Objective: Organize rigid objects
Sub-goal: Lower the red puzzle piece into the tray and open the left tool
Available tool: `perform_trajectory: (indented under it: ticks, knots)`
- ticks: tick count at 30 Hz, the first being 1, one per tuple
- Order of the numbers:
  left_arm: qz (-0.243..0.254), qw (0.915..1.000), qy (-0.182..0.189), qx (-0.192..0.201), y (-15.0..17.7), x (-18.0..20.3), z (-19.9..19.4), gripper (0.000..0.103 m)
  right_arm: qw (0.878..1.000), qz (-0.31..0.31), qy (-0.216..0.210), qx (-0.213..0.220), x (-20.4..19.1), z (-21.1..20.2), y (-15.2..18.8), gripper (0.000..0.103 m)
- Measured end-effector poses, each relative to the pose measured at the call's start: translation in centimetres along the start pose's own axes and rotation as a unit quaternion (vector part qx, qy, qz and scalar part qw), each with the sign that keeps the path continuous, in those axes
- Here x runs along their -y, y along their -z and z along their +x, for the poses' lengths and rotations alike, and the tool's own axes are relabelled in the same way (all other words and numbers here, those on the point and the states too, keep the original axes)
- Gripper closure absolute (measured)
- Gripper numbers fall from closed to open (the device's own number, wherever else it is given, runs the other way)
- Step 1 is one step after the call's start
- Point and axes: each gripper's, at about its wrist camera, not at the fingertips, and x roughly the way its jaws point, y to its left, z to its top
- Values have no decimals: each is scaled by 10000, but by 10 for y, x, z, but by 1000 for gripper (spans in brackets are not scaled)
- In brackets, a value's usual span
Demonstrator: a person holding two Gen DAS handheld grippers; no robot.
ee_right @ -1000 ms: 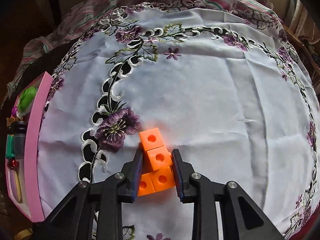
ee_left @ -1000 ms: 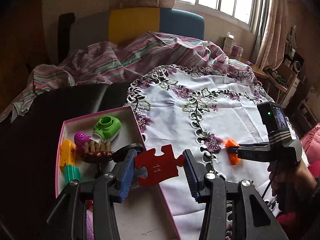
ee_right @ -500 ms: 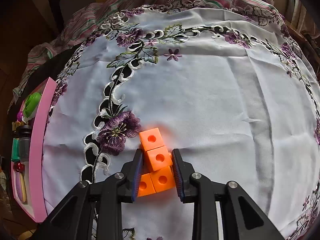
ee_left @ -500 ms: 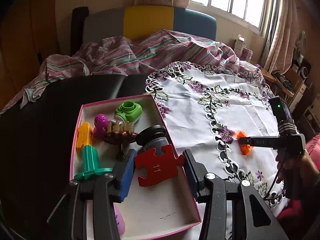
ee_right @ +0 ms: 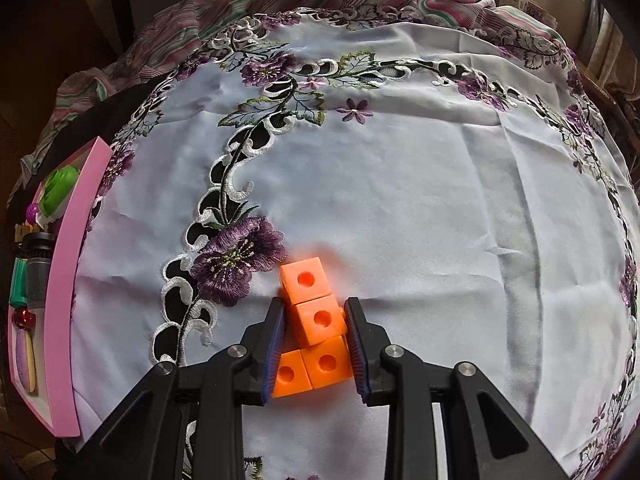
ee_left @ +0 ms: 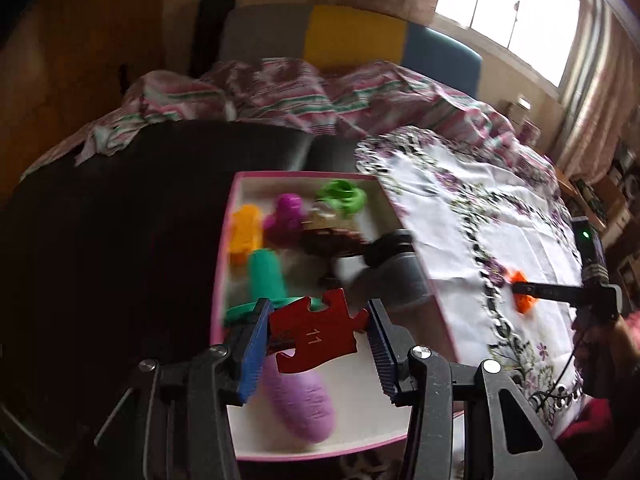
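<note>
Here, the left tool (ee_left: 318,330) clamps a red puzzle piece (ee_left: 316,330) marked 11 above a pink-rimmed box (ee_left: 221,280) of bright toys, its near white floor mostly bare. Farther right, the right tool (ee_right: 314,338) pinches a cluster of orange holed cubes (ee_right: 314,320) on the embroidered white cloth (ee_right: 420,200), open fabric all around; striped bedding (ee_left: 280,96) lies beyond.

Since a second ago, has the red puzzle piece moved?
Yes. The red puzzle piece, held in the left gripper, has gone from the cloth's edge to above the pink box.
</note>
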Motion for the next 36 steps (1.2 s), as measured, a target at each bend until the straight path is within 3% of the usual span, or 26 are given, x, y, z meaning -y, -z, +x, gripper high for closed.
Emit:
perform_trajectory:
  ticks: [4, 7, 14, 18, 26, 30, 32, 36]
  knots:
    - [-303, 9993, -191, -69, 9, -36, -2, 55, 10000, -56, 44, 21, -2, 1, -1, 74]
    - [-362, 9991, -83, -193, 14, -41, 2, 55, 9999, -71, 63, 32, -2, 1, 0, 74]
    - [187, 9984, 489, -196, -1, 5, 26, 55, 9999, -80, 93, 45, -3, 1, 0, 74]
    - [304, 9975, 520, -365, -11, 22, 51, 55, 9999, -81, 95, 44, -3, 1, 0, 74]
    - [477, 9963, 340, -632, -15, 33, 82, 55, 9998, -155, 119, 34, -4, 2, -1, 74]
    - [410, 9973, 283, -540, -11, 29, 77, 54, 9997, -190, 132, 33, -5, 2, -2, 73]
    - [355, 9980, 262, -453, -10, 27, 73, 45, 9997, -211, 141, 33, -5, 2, -3, 73]
    - [322, 9991, 59, -265, -8, 22, 57, 44, 9994, -292, 204, 49, -7, 1, -4, 73]
